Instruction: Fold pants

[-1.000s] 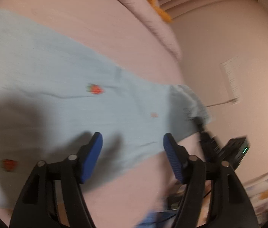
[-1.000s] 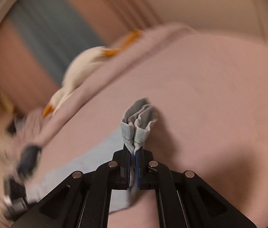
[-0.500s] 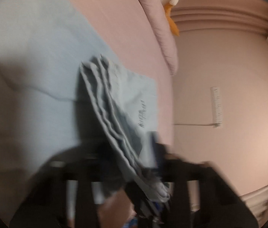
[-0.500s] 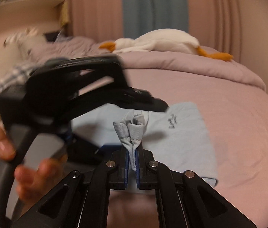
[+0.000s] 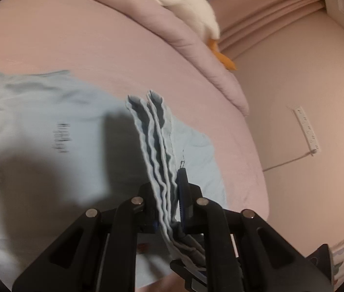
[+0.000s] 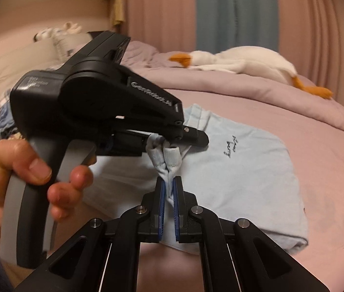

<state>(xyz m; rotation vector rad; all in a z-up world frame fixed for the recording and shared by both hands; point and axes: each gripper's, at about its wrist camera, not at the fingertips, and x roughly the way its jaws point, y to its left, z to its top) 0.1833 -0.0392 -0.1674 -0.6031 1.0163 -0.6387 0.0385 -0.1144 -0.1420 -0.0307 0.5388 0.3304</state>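
Observation:
Light blue pants (image 6: 240, 170) lie folded on the pink bed, with dark script printed on the cloth. In the left wrist view the pants (image 5: 50, 126) spread to the left. My left gripper (image 5: 167, 194) is shut on the gathered ribbed waistband (image 5: 152, 131), which stands up between its fingers. My right gripper (image 6: 168, 189) is shut on a bunched fold of the same waistband (image 6: 169, 155). The left gripper (image 6: 184, 136), held by a bare hand (image 6: 8, 170), shows in the right wrist view, clamped on the cloth just above the right fingertips.
A rolled pink duvet (image 6: 257, 92) runs along the bed's far side with a white plush goose (image 6: 245, 63) on it. Pillows (image 6: 25, 58) are at the far left. A wall with a power strip (image 5: 307, 131) borders the bed's right edge.
The left gripper, open above the spread pants a second ago, has closed on the waistband beside the right gripper. The right gripper has kept its hold and swung round over the bed.

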